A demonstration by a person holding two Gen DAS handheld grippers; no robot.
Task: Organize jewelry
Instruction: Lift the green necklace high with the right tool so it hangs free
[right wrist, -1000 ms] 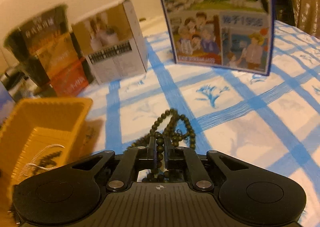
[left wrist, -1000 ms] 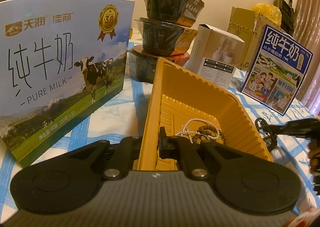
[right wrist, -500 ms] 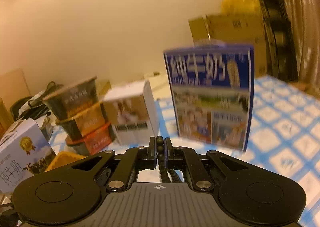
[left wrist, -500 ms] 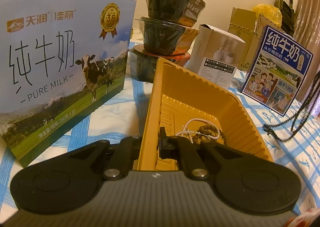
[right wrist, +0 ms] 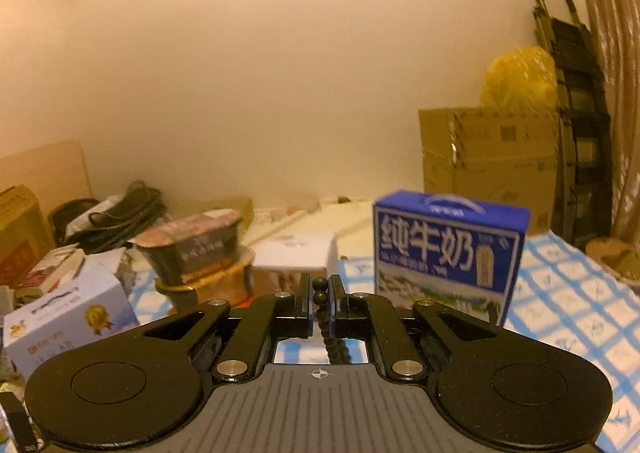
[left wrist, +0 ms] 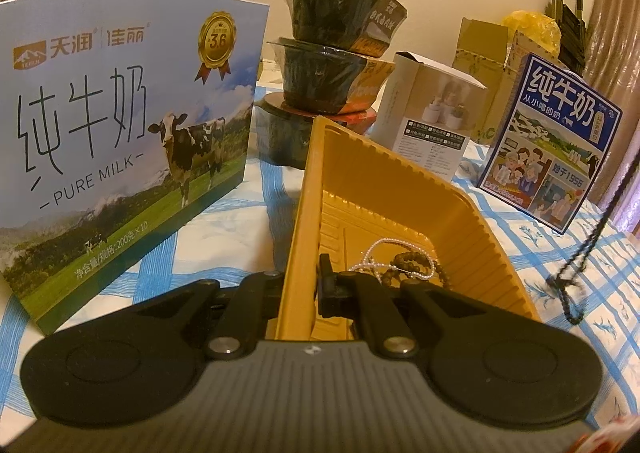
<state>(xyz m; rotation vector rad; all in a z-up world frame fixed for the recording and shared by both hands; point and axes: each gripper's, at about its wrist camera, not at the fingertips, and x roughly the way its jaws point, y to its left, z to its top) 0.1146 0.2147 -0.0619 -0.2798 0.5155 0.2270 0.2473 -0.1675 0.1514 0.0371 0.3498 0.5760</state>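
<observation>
A blue-checked cloth (left wrist: 224, 221) covers the surface. On it stand two milk cartons (left wrist: 120, 141) (left wrist: 556, 141), stacked bowls (left wrist: 328, 65), a white box (left wrist: 432, 117) and a yellow tray (left wrist: 400, 189).

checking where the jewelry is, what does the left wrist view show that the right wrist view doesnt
Only the left wrist view shows the yellow tray, gripped at its rim by the left gripper, with a pearl strand and a brown bead bracelet inside. Only the right wrist view shows the right gripper, jaws shut on the dark bead necklace. Both show that necklace hanging and the blue milk carton.
</observation>
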